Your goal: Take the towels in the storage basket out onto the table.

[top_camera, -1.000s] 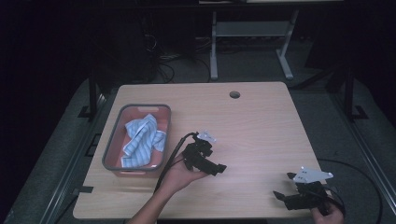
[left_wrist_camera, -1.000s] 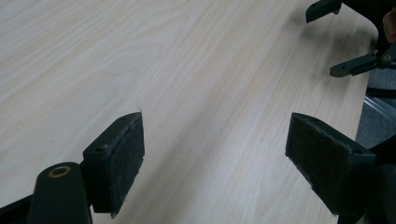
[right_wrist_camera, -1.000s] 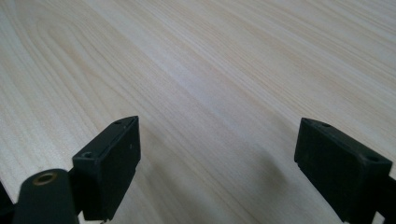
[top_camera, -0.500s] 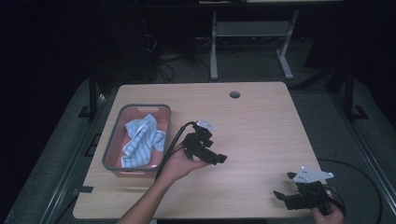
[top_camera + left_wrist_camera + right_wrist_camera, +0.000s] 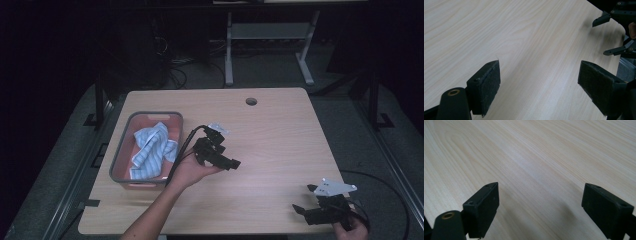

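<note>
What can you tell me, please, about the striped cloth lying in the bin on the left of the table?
The striped cloth is a soft fabric, light blue with white stripes, lying crumpled and loosely folded inside the grey-rimmed bin, whose inside looks reddish. It covers much of the bin's floor and rests against it, stretching from the far right towards the near left. Nothing grips it: the left tool is held above the table just to its right, apart from it.

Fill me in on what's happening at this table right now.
A person holds a two-jaw gripper in each hand over a wooden table. The left gripper is open, holds nothing, and is raised just right of a grey bin containing a blue-and-white striped cloth. The right gripper, also open and empty, sits low near the table's near right corner. Neither gripper touches the cloth.
</note>
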Demonstrator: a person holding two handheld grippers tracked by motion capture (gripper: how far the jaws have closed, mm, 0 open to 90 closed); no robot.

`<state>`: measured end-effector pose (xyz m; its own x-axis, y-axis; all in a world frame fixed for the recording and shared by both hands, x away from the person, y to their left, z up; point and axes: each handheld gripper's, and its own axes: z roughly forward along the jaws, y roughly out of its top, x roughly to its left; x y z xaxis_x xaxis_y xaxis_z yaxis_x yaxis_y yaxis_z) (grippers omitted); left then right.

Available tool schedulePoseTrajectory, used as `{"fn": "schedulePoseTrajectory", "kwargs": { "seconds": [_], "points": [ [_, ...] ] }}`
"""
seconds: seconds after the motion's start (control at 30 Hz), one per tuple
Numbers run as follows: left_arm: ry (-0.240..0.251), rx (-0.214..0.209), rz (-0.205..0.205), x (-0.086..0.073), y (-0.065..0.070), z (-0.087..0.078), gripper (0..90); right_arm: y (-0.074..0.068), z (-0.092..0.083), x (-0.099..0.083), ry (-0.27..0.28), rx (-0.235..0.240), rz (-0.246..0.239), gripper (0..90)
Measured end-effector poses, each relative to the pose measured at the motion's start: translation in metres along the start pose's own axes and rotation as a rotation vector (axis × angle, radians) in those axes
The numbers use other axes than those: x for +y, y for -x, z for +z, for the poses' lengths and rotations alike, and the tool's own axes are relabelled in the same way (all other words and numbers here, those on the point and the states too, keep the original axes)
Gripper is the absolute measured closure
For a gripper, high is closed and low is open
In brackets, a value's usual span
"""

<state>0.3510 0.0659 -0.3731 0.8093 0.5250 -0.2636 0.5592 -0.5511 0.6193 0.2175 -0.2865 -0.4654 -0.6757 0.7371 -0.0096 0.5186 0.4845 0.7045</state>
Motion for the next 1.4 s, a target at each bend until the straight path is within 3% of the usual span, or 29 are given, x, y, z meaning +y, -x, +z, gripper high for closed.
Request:
{"fn": "schedulePoseTrajectory", "kwargs": {
  "seconds": [0.5,0.77,0.97,1.2,1.4],
  "points": [
    [0.027,0.025,-0.018,0.005,-0.010,-0.019,18.1,-0.001,0.001,0.000,-0.004,0.003,-0.008,13.8],
    [0.006,0.038,0.000,0.005,-0.013,-0.024,18.2,-0.001,0.001,0.000,-0.006,0.005,-0.003,13.8],
    [0.032,0.056,-0.036,0.003,-0.021,-0.037,18.1,-0.001,0.000,0.000,-0.005,0.000,-0.011,13.8],
    [0.050,0.073,-0.050,0.001,-0.028,-0.051,18.4,-0.002,0.001,0.001,-0.005,0.002,-0.004,13.8],
    [0.045,0.088,-0.069,-0.004,-0.036,-0.061,18.8,-0.001,0.001,0.001,-0.005,0.001,-0.004,13.9]
  ]
}}
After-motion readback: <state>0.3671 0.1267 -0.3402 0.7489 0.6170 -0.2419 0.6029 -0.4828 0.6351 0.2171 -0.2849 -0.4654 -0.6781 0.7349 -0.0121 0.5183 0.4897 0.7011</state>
